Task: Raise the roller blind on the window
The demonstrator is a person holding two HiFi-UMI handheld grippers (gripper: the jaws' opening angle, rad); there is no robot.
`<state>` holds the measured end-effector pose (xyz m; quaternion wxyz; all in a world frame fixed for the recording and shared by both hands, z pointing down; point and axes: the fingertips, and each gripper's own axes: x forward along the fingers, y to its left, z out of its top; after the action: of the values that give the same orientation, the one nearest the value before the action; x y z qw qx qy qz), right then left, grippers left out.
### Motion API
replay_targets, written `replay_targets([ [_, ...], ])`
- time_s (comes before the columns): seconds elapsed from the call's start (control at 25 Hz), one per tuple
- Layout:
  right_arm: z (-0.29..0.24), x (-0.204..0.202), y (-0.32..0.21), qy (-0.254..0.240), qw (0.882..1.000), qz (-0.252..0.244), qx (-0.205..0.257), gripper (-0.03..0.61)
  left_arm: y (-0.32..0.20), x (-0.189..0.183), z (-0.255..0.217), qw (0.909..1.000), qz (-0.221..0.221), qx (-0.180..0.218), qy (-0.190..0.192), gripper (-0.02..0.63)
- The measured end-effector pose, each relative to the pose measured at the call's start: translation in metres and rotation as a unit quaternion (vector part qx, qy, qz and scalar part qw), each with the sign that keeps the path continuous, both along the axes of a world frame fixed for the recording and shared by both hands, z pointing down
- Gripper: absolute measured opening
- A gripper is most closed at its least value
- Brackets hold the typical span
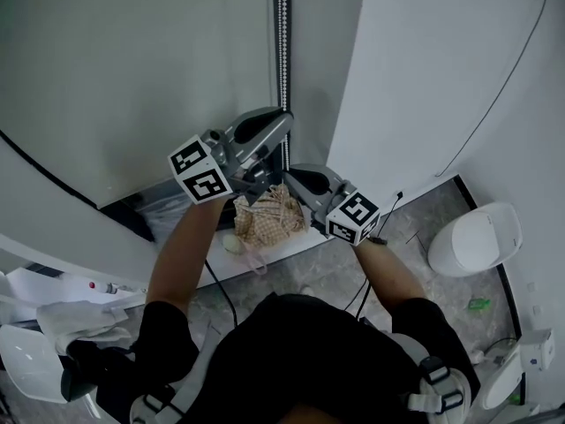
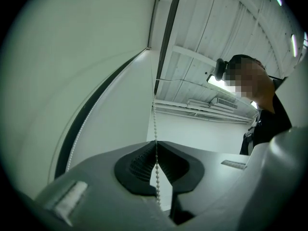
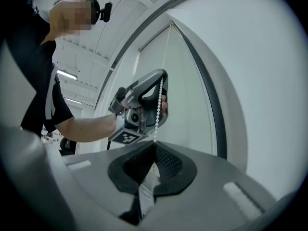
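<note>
A white bead chain (image 1: 281,60) hangs along the dark frame beside the grey-green roller blind (image 1: 132,60). My left gripper (image 1: 285,118) is the higher one and is shut on the chain. In the left gripper view the beads (image 2: 155,121) run straight up out of the closed pads of that gripper (image 2: 155,144). My right gripper (image 1: 292,174) sits just below it, also shut on the chain. In the right gripper view the chain (image 3: 158,109) rises from the closed tips of this gripper (image 3: 154,142) to the left gripper above.
A checked cloth (image 1: 269,215) lies on the sill under the grippers. A white wall (image 1: 441,60) stands close on the right, with a thin cable across it. A white round unit (image 1: 477,241) and dark cables (image 1: 221,294) are on the grey floor.
</note>
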<state>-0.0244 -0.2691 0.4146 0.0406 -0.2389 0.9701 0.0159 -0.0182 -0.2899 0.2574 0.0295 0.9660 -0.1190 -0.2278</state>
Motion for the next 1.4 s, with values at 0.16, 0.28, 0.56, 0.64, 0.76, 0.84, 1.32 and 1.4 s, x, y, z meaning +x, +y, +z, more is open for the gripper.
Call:
replay_targets([
  [0.16,0.017,0.000,0.005,0.015,1.000,0.002,-0.009,0.006,0.000,-0.001,0.018,0.9998,-0.002,-0.018,-0.001,0.009],
  [0.28,0.067,-0.003,0.010,0.057,0.997,-0.002,-0.051,0.006,0.001,0.004,0.066,0.9983,-0.014,-0.044,-0.035,0.009],
  [0.56,0.120,0.004,0.022,0.087,0.989,-0.030,-0.118,0.075,-0.001,-0.007,0.139,0.9925,-0.037,-0.104,-0.053,0.008],
  [0.64,0.086,0.009,0.019,0.069,0.994,-0.035,-0.082,0.124,-0.002,-0.006,0.141,0.9931,-0.041,-0.082,-0.073,0.008],
  [0.76,0.014,0.020,0.004,0.002,0.999,-0.026,-0.033,0.123,-0.001,-0.003,0.139,0.9931,-0.040,-0.079,-0.077,0.008],
  [0.84,-0.033,0.024,-0.003,-0.052,0.998,-0.031,-0.023,0.126,0.001,0.000,0.135,0.9927,-0.039,-0.090,-0.071,0.008],
  [1.32,-0.157,0.001,-0.028,-0.110,0.992,-0.042,0.053,0.122,0.004,0.002,0.140,0.9934,-0.034,-0.092,-0.060,0.008],
  [1.4,-0.163,0.001,-0.030,-0.112,0.991,-0.038,0.055,0.102,0.006,0.002,0.140,0.9931,-0.035,-0.095,-0.059,0.009],
])
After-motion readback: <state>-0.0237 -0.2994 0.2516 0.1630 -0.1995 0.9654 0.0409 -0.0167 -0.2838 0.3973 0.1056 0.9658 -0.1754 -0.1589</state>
